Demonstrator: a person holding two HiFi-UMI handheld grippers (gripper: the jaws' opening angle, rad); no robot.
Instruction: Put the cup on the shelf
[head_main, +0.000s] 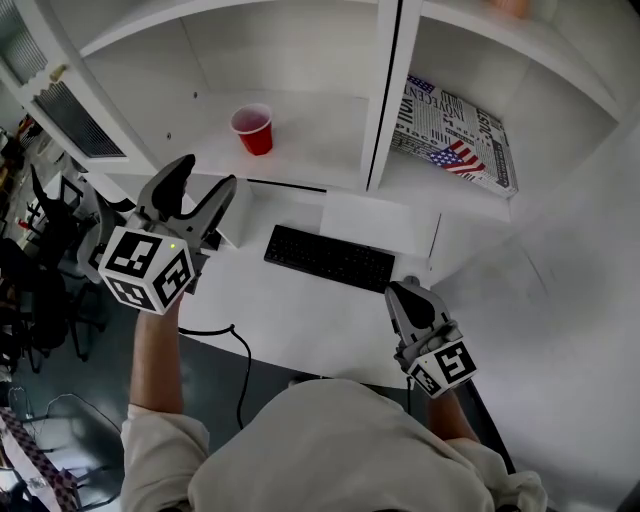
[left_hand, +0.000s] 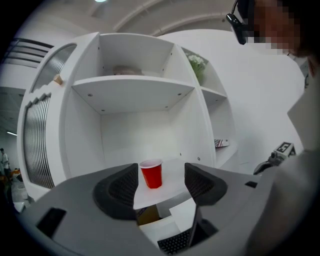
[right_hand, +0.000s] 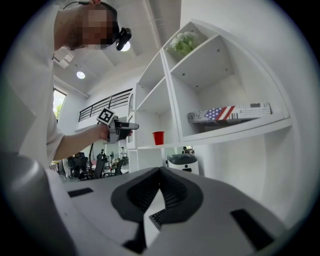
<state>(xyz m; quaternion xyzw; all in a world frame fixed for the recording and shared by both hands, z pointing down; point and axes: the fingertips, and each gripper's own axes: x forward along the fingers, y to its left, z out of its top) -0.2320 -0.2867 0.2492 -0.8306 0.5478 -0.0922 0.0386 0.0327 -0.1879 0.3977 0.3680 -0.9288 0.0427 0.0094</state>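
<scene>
While upright on shelf (head_main: 320, 135), mouth up: cup (head_main: 253, 129) beyond spread left tool (head_main: 205, 178); right tool (head_main: 405, 291) closed.

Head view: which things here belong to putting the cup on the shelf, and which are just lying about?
In the job: red cup, standing on the shelf; left gripper, open, apart from it.
Lying about: keyboard; flag-printed box; right gripper, shut and empty.

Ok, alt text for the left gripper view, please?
A red cup stands upright on a white shelf, seen between the pads of the open left claw, which is not touching it. A keyboard edge shows below.
</scene>
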